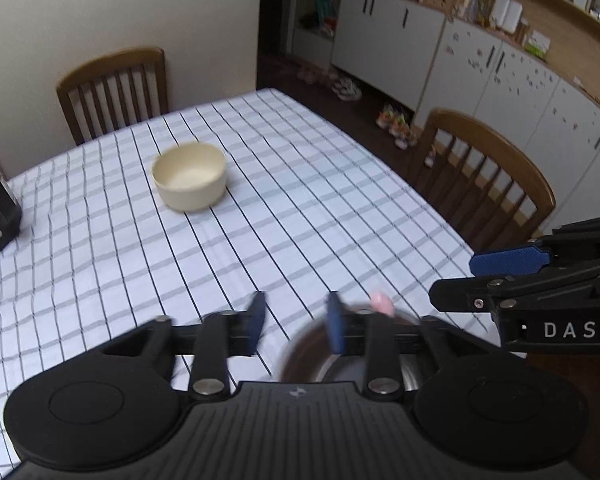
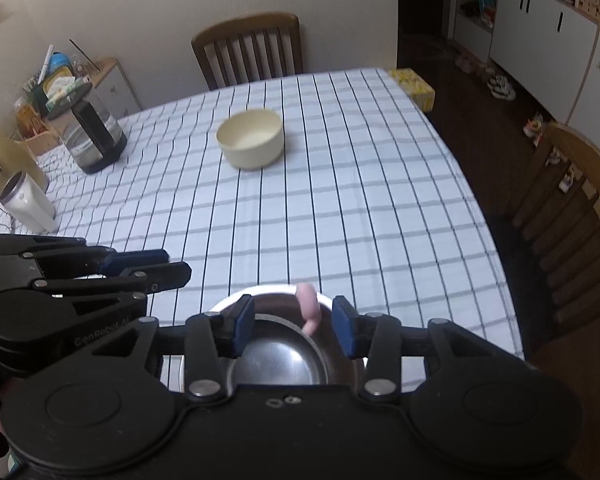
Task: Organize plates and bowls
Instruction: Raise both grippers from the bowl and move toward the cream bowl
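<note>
The left gripper tilts steeply downward, its blue-padded jaws parted with nothing pressed between them. The right gripper takes the same pose — angled down, blue pads apart and gripping nothing. They sit side by side — each gripper's fingers show at the edge of the other's view.

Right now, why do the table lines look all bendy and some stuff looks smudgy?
Left wrist view: the fisheye lens curves the tablecloth lines, and the left gripper and cream bowl are motion-smeared. Right wrist view: same curving; the metal bowl shows soft glare, and the pink thing on its rim is blurred.
</note>
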